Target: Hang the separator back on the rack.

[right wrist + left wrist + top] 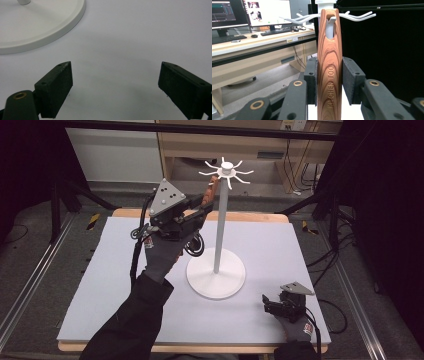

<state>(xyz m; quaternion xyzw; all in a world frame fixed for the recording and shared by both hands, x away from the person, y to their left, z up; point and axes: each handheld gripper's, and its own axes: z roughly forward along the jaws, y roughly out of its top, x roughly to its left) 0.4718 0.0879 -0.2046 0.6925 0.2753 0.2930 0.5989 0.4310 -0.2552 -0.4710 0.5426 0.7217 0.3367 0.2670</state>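
A white stand rises from a round base [216, 279] in the middle of the table and carries a ring of hooks [227, 170] at its top. My left gripper [204, 207] is raised beside the pole, shut on the wooden kitchen tool [212, 190]. In the left gripper view both pads press on the striped wooden handle [329, 62], which stands upright. One white hook [359, 16] shows through the slot at the handle's top end. My right gripper [267, 302] rests low at the table's front right, open [115, 85], with nothing between its pads.
A pale mat [100, 270] covers the wooden table. The stand's base [37, 25] lies just ahead and left of the right gripper. A desk with monitors [262, 12] and a keyboard stands beyond the left gripper. Black frame bars and cables flank the table.
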